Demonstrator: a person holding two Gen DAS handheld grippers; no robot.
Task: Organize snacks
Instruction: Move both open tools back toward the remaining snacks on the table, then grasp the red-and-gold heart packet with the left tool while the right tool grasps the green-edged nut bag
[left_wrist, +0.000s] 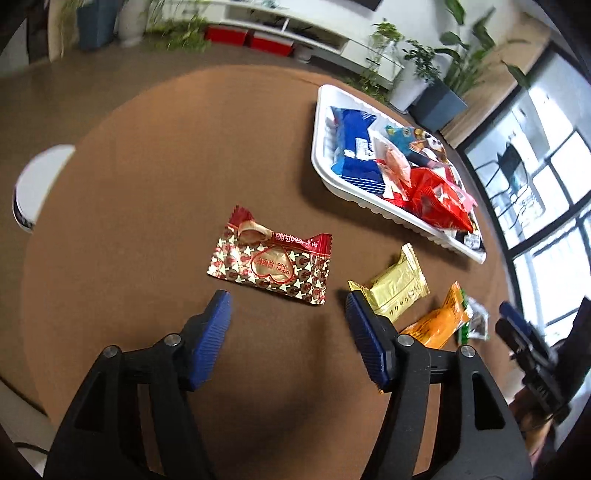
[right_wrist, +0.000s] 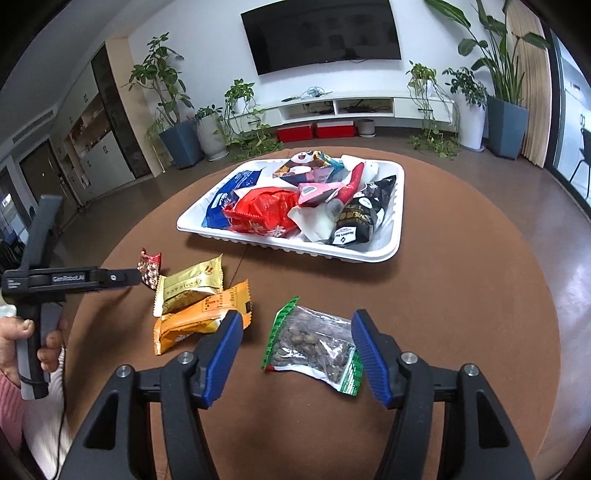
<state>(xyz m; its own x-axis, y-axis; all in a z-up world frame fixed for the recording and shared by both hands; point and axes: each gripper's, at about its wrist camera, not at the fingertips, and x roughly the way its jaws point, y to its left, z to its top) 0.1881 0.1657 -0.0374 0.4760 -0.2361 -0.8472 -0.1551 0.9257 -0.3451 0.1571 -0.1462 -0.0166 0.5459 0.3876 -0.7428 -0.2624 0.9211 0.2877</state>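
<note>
L gripper (left_wrist: 288, 314) is released, jaws wide, nothing between them, hovering just short of the red-gold heart candy packet (left_wrist: 271, 260). R gripper (right_wrist: 297, 326) is also released; the clear green-edged nut pouch (right_wrist: 314, 345) lies on the round brown table (right_wrist: 461, 295) between its blue pads (right_wrist: 221, 360), not gripped. Landmark is the white tray (right_wrist: 391, 243), holding a blue pack (right_wrist: 236, 188), red bag (right_wrist: 266, 210), black bag (right_wrist: 364, 214) etc. Gold wafer pack (right_wrist: 190, 290) and orange pack (right_wrist: 201, 321) lie near the tray's front-left side, touching each other, w/ the candy packet just beyond them.
</note>
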